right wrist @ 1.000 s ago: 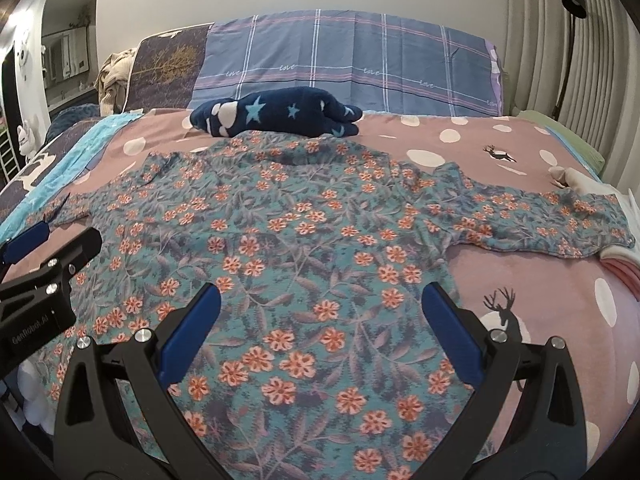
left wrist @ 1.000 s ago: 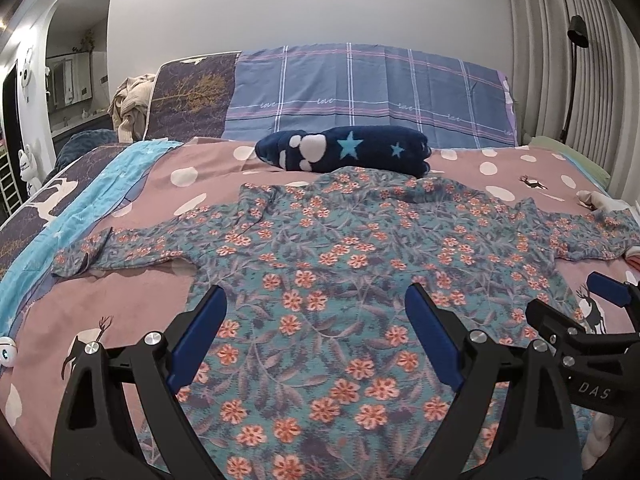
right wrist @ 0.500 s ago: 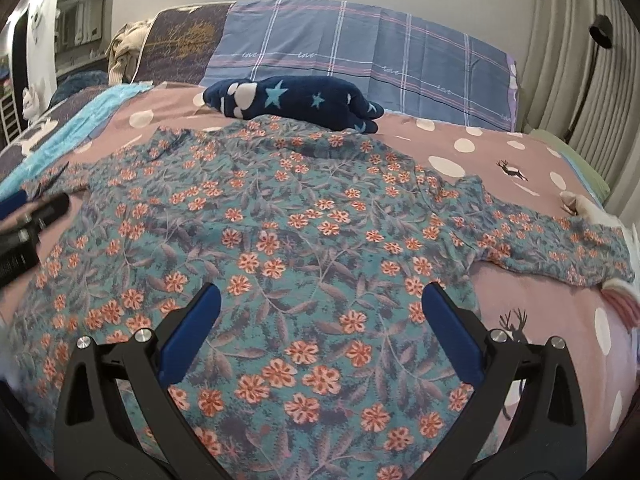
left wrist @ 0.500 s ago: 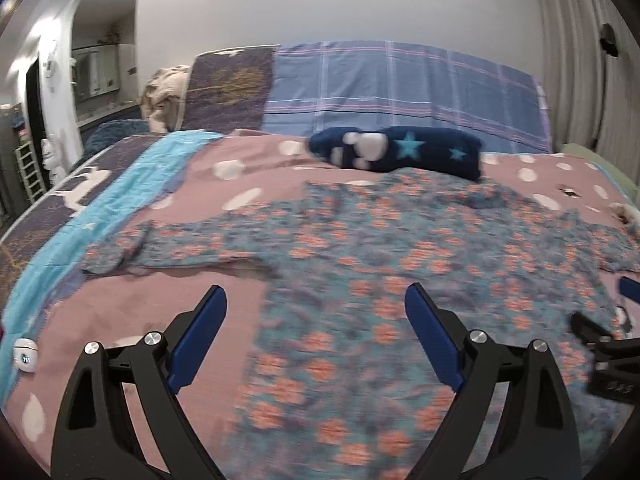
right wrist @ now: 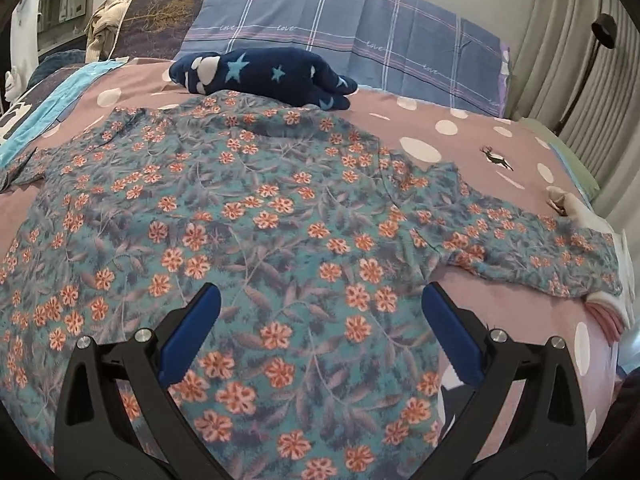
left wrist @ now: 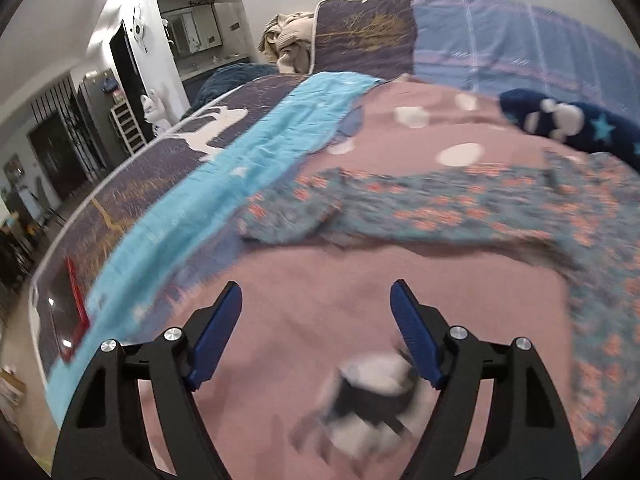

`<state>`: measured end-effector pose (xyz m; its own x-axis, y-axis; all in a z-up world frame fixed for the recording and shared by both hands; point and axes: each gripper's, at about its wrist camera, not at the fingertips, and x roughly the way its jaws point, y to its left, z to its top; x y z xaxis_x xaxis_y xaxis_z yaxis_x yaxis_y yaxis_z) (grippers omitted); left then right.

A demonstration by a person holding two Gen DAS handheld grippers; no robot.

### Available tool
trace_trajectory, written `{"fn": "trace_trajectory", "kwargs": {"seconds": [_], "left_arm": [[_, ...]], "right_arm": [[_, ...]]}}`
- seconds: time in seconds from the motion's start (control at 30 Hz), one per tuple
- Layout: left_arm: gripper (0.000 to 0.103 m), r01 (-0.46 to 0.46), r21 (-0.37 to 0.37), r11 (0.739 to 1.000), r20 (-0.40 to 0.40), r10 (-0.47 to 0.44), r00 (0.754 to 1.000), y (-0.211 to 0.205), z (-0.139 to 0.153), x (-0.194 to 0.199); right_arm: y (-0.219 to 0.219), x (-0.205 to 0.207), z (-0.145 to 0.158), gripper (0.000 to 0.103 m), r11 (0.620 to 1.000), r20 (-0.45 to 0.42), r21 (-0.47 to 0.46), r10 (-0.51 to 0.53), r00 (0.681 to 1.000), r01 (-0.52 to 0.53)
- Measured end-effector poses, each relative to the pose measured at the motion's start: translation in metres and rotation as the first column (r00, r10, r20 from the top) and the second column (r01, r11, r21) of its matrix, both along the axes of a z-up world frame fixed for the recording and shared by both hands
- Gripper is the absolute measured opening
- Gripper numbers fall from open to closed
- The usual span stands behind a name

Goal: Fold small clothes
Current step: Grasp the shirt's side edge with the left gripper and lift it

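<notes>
Bed (left wrist: 360, 340) | left tool (left wrist: 316, 308) spread, swung off floral shirt (right wrist: 260, 220) | right tool (right wrist: 322, 312) spread above it

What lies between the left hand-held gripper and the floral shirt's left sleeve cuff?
Nothing visible. Only bare pink bedspread lies between the open left hand-held gripper and the teal, orange-flowered shirt's sleeve cuff.

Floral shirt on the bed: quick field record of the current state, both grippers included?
garment: floral shirt, spread flat, unfolded
surface: pink dotted bedspread
sleeve nearest left gripper: stretched out toward the blue blanket
behind collar: navy star-print bundle
left gripper: open, empty, over bare bedspread
right gripper: open, empty, over the shirt's lower part
left view: motion-blurred
</notes>
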<state>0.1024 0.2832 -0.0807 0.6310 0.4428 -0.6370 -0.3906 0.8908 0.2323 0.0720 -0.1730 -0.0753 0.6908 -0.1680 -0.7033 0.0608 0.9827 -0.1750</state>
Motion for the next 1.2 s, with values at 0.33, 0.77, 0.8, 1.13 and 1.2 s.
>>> {"fn": "trace_trajectory", "kwargs": {"seconds": [0.33,0.77,0.8,1.13,1.2], "left_arm": [[0.050,0.052,0.029,0.998,-0.133,-0.048,0.990,0.031,-0.027,0.090],[0.003,0.299,-0.306,0.904,-0.038,-0.326,0.945,-0.011,0.045,0.095],[0.003,0.363,-0.340,0.868,-0.007,-0.388,0.922,-0.033,0.061,0.092],[0.003,0.725,-0.347,0.595,0.090,-0.748,0.657,-0.236,0.108,0.086],[0.003,0.752,-0.358,0.554,0.088,-0.782,0.618,-0.265,0.102,0.087]], "right_arm": [[0.024,0.013,-0.001,0.101,0.997,-0.005,-0.036,0.066,0.998,-0.066],[0.018,0.019,0.000,0.101,0.996,0.002,-0.031,0.086,0.996,-0.086],[0.018,0.019,0.001,0.101,0.995,0.004,-0.026,0.092,0.996,-0.092],[-0.004,0.010,0.007,0.101,0.989,0.029,0.064,0.129,0.991,-0.131],[-0.014,0.010,0.006,0.101,0.988,0.020,0.090,0.127,0.992,-0.129]]}}
